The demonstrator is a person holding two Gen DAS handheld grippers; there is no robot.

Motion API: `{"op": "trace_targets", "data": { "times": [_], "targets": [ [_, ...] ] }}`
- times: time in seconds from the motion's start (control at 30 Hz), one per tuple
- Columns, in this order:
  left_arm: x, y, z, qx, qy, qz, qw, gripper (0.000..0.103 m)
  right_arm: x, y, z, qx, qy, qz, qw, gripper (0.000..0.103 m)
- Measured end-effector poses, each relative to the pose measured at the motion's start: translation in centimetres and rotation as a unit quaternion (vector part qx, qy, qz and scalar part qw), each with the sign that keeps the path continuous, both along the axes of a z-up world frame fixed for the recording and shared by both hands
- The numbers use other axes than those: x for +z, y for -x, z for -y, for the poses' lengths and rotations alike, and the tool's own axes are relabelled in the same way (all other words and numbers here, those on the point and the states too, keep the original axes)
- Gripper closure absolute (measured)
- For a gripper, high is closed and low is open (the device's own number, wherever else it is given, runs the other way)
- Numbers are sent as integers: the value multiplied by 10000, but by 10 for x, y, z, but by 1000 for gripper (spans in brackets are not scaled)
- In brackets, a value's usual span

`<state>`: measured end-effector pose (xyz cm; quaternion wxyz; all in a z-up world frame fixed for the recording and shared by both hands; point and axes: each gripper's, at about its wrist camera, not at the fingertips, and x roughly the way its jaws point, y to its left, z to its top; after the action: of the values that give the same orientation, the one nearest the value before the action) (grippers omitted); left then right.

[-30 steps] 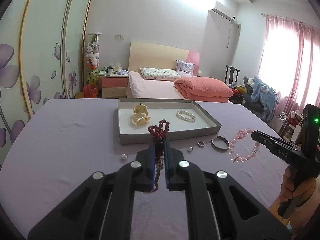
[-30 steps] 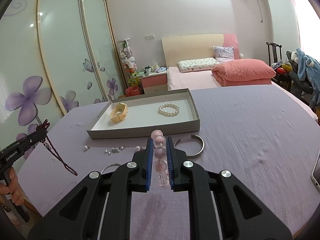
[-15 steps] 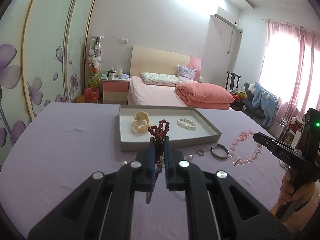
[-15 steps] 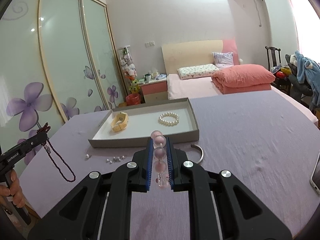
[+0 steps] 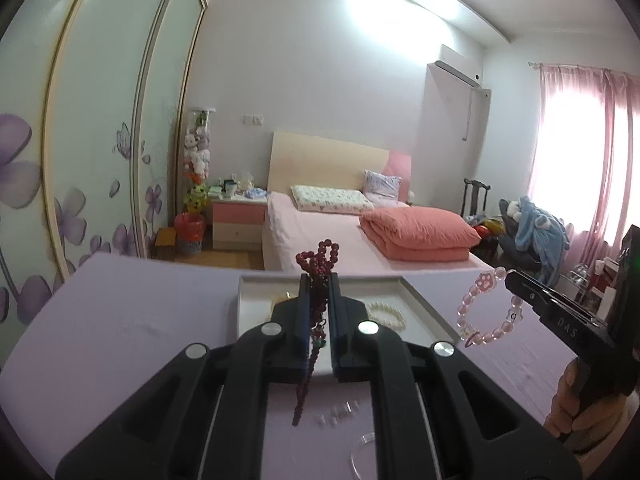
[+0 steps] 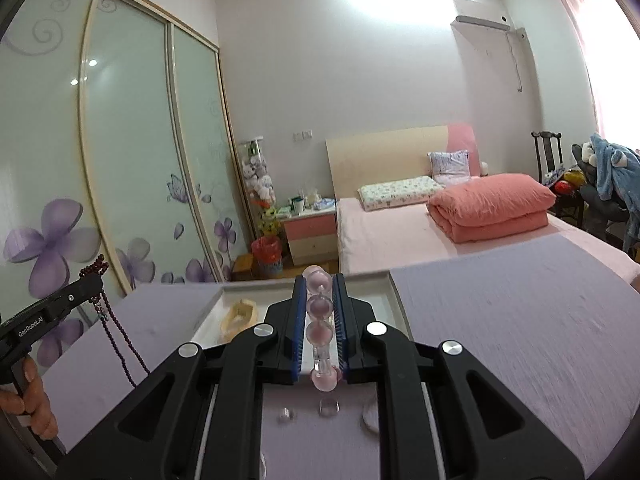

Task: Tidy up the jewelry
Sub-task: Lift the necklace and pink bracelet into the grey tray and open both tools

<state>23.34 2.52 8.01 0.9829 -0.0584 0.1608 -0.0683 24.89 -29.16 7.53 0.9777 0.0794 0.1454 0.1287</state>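
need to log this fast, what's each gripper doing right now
left gripper: closed on the dark red bead strand.
right gripper: closed on the pink bead bracelet.

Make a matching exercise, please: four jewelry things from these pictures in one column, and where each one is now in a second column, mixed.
1. dark red bead necklace
2. pink bead bracelet
3. white pearl bracelet
4. yellow band

a. lying in the tray, right part
b. clamped in the right gripper
c. lying in the tray, left part
d. clamped in the left gripper

Pairs: 1-d, 2-b, 3-a, 4-c
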Motion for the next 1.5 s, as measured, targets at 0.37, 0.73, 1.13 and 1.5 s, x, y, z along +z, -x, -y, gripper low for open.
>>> {"op": "trace_targets", "data": {
  "times": [0.37,0.73,1.13,1.5],
  "targets": [
    [-9,-89,4,149,70,-19,9999,94,-20,-79,-21,-262,40,-176,9995,89],
    [-32,-156,3,201,42,-175,9996,94,-48,-123,-37,-331,143,-703,9969,89],
    [-63,-185,4,183,-63,-422,9989,94,-62,-144,-43,-284,177,-1200,9922,88],
    [-71,-190,4,167,-71,-542,9984,78,-59,-140,-40,-284,166,-1140,9929,69]
  ]
}}
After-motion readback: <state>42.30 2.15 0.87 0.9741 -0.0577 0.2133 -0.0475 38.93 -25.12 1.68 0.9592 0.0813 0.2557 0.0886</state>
